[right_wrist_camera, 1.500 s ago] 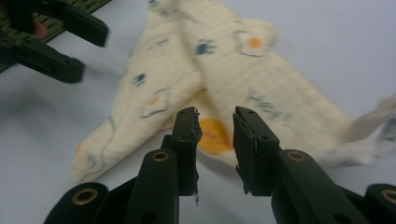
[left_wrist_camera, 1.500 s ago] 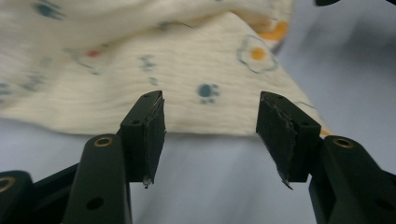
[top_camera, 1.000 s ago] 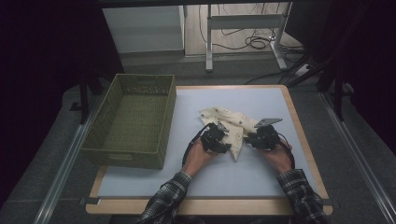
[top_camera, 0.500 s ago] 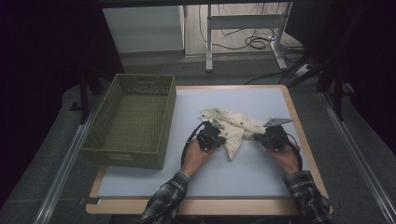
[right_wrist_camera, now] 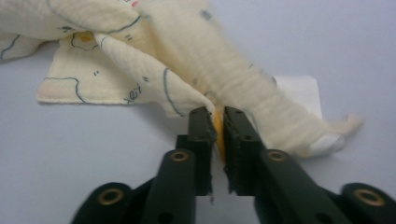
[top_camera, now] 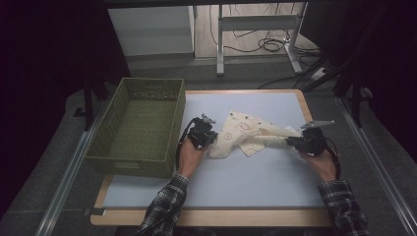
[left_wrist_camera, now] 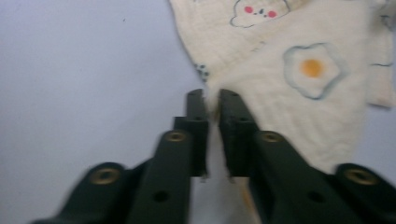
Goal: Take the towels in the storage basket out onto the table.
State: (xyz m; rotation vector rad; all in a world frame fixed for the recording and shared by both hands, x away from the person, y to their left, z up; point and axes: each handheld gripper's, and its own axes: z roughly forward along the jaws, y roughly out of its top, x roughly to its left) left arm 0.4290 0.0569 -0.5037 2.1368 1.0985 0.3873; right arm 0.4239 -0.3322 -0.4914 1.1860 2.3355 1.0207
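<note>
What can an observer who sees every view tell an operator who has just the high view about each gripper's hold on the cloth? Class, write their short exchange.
Observer: The left gripper pinches an edge of the cloth; its jaws have just been opening slightly, cloth between them.
Operator: Which print lies nearby?
Observer: A fried egg.
Operator: The right gripper?
Observer: The right gripper clamps a bunched fold, yellow trim between its jaws, which have also just been opening slightly.
</note>
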